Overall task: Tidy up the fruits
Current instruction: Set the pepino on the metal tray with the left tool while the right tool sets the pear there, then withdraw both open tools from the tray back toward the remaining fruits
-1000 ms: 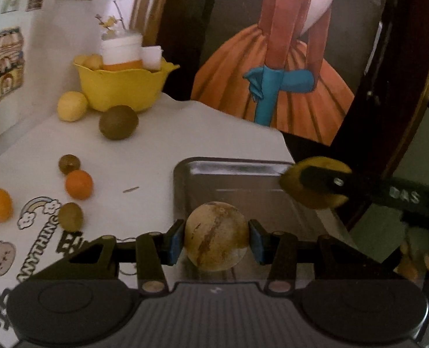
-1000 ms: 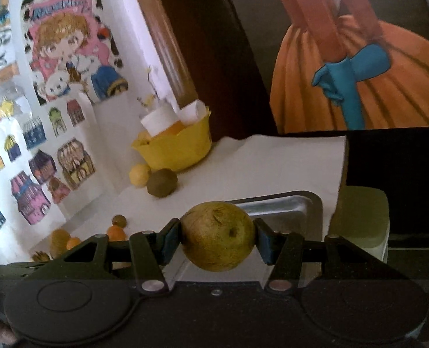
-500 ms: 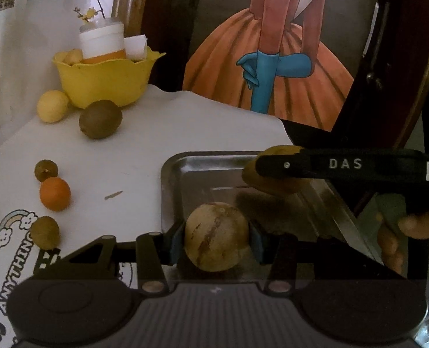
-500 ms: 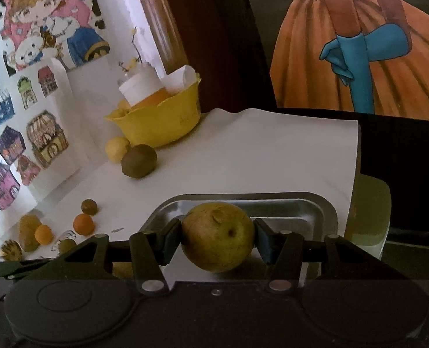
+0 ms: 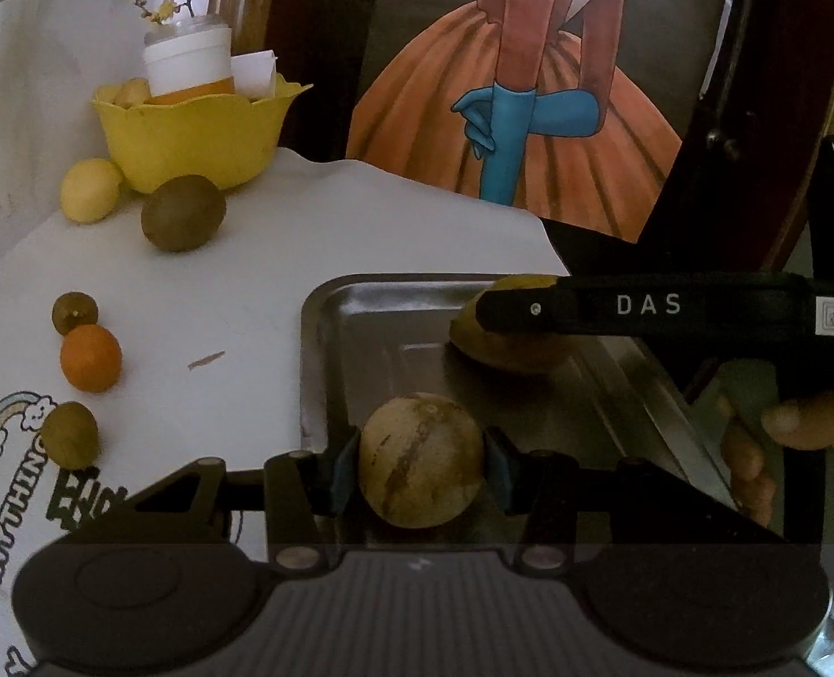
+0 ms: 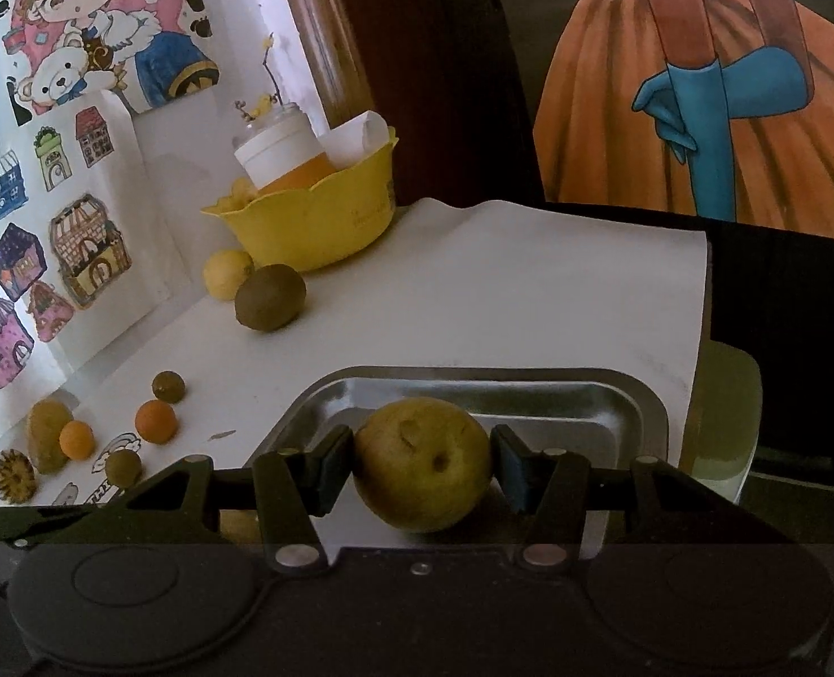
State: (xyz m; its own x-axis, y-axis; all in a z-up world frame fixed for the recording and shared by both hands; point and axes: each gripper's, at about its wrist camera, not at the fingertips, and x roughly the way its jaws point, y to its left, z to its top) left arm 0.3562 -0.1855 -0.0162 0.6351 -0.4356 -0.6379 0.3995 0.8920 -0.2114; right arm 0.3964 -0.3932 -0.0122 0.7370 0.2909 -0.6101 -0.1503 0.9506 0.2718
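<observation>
The left gripper [image 5: 421,465] is closed on a round tan fruit [image 5: 420,460] with a brown streak; both blue pads touch its sides, and the fingers [image 5: 341,471] stand partly open at the width of the fruit. The fruit sits over the near part of the metal tray [image 5: 360,327]; whether it rests on the tray floor cannot be told.

The right gripper [image 6: 421,465] is closed on a yellow-green fruit [image 6: 421,462] with two dents in its skin. The pads press on both sides, fingers [image 6: 332,471] partly open to the fruit's width. In the left wrist view this fruit [image 5: 501,350] lies against the tray floor near the tray's far right corner, under the black finger marked "DAS". A person's hand [image 5: 800,429] grips the handle of the right gripper beyond the tray's right rim.

The tray stands at the near right corner of the white tabletop [image 6: 473,293]. A yellow bowl [image 6: 315,225] holding a white jar stands at the far left corner. A lemon [image 6: 226,273] and a kiwi [image 6: 270,297] lie just beside the bowl, touching each other. Small fruits lie along the left edge: two orange ones [image 6: 156,421] and several olive-brown ones [image 6: 167,385], all well apart from the tray.
</observation>
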